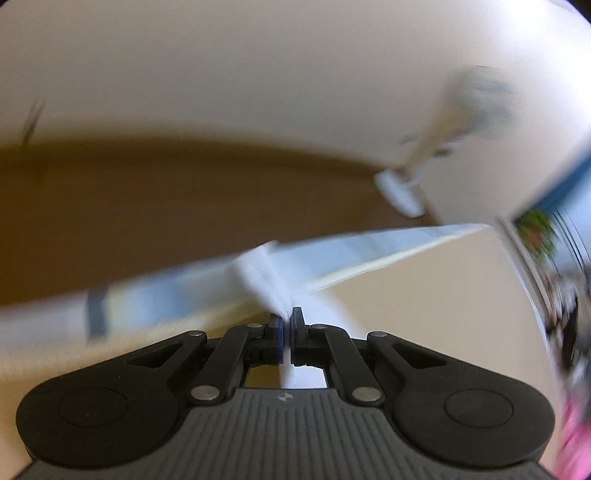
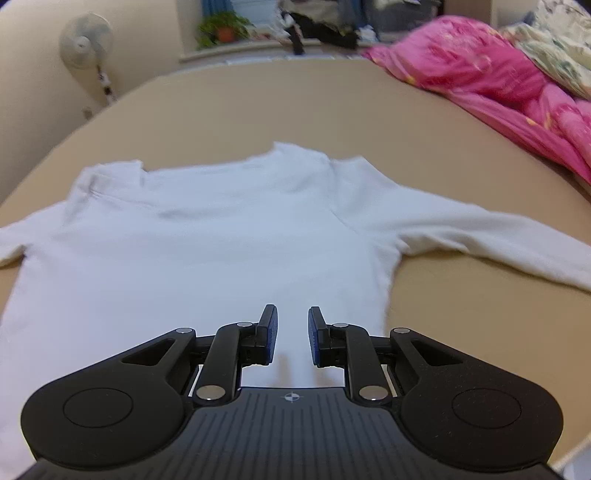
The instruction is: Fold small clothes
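A white long-sleeved shirt (image 2: 207, 236) lies flat on the beige surface (image 2: 461, 317), neck away from me, one sleeve (image 2: 480, 236) stretched out to the right. My right gripper (image 2: 292, 334) is open and empty, hovering low over the shirt's lower body. My left gripper (image 1: 287, 332) is shut on a bunched piece of the white shirt (image 1: 269, 280), held at the edge of the beige surface (image 1: 424, 291). The left wrist view is motion-blurred.
A pink quilt (image 2: 491, 77) and a floral pillow (image 2: 557, 44) lie at the back right. A standing fan (image 2: 86, 40) is by the wall at the left, also visible in the left wrist view (image 1: 436, 147). A windowsill with a plant (image 2: 223, 29) runs behind. Brown floor (image 1: 166, 206) lies beyond the edge.
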### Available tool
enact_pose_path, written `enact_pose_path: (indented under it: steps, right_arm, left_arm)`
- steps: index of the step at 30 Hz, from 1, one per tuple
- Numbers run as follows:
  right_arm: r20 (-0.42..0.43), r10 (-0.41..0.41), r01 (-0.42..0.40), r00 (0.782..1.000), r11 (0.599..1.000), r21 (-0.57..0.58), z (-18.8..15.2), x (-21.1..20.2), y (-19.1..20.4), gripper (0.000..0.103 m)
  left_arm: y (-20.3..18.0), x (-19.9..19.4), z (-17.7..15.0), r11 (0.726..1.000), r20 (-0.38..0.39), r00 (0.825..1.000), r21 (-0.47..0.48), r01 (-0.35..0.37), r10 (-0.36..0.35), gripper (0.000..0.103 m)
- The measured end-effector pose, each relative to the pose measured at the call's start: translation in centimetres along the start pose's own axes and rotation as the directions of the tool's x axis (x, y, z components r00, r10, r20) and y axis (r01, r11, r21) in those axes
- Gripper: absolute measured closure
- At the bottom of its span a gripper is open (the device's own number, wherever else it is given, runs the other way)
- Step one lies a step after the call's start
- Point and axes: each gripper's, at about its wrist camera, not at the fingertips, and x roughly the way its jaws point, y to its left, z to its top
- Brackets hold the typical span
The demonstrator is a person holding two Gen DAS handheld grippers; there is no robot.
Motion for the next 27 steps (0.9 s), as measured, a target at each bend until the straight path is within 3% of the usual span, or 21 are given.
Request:
enact_pose_path:
  steps: [3,5,6,7,9,13,14,15,16,17,19,20,21,24,27]
  right_arm:
    - [0.006,0.02,-0.02,1.0,0.996,0.083,0.3,-0.3,-1.2,0.084]
    - [0.02,0.042,-0.044,0.999,0.992,0.12,0.6,-0.6,-1.7,0.084]
    - [0.032,0.055,-0.058,0.998,0.989,0.132,0.8,-0.7,-1.9,0.087]
    - [0.048,0.067,-0.074,0.997,0.987,0.143,1.0,-0.8,-2.0,0.1]
    - [0.086,0.083,-0.097,0.993,0.98,0.172,1.4,-1.2,-2.4,0.103]
    - [0.127,0.093,-0.121,0.988,0.962,0.244,2.0,-1.3,-3.7,0.1]
    - [0.131,0.094,-0.126,0.987,0.956,0.265,2.0,-1.2,-4.1,0.1]
    - [0.133,0.096,-0.131,0.986,0.95,0.285,2.0,-1.1,-4.4,0.1]
    - [0.132,0.103,-0.139,0.986,0.942,0.304,2.1,-0.9,-4.9,0.094]
    - [0.13,0.111,-0.149,0.985,0.933,0.327,2.1,-0.7,-5.3,0.09]
    - [0.125,0.118,-0.157,0.985,0.916,0.369,2.2,-0.1,-6.1,0.08]
    - [0.118,0.122,-0.159,0.986,0.907,0.39,2.3,0.4,-6.5,0.08]
    - [0.109,0.133,-0.167,0.985,0.897,0.409,2.4,0.9,-6.9,0.08]
    - [0.09,0.162,-0.185,0.983,0.875,0.448,2.8,2.6,-7.3,0.08]
    - [0.082,0.173,-0.192,0.981,0.883,0.428,3.5,4.4,-6.5,0.08]
  left_arm:
    - [-7.6,-5.1,-2.5,0.973,0.068,0.994,0.22,0.071,-0.088,0.1]
    - [-13.8,-9.2,-6.4,0.916,0.058,0.976,0.361,0.176,-0.211,0.1]
    - [-17.1,-11.7,-9.0,0.874,0.037,0.958,0.422,0.243,-0.285,0.1]
    - [-20.0,-13.9,-11.7,0.828,0.006,0.936,0.469,0.307,-0.351,0.1]
    - [-25.3,-18.2,-17.4,0.731,-0.075,0.883,0.53,0.429,-0.463,0.1]
    - [-33.2,-26.2,-30.6,0.524,-0.283,0.73,0.543,0.657,-0.622,0.098]
    - [-34.4,-26.9,-34.2,0.468,-0.36,0.699,0.546,0.695,-0.618,0.09]
    - [-35.1,-27.0,-37.9,0.412,-0.479,0.665,0.533,0.739,-0.573,0.072]
    - [-35.5,-26.4,-41.4,0.373,-0.611,0.622,0.499,0.782,-0.489,0.071]
    - [-34.9,-26.0,-43.2,0.365,-0.661,0.61,0.489,0.792,-0.438,0.073]
    - [-32.3,-26.0,-44.5,0.324,-0.653,0.63,0.54,0.777,-0.421,0.073]
    - [-29.9,-26.8,-44.8,0.298,-0.639,0.65,0.579,0.759,-0.412,0.073]
    - [-29.1,-25.8,-44.2,0.289,-0.623,0.672,0.61,0.738,-0.4,0.073]
    - [-24.1,-24.6,-39.7,0.31,-0.521,0.766,0.708,0.634,-0.376,0.073]
    - [-20.9,-24.9,-34.3,0.326,-0.394,0.842,0.793,0.514,-0.369,0.073]
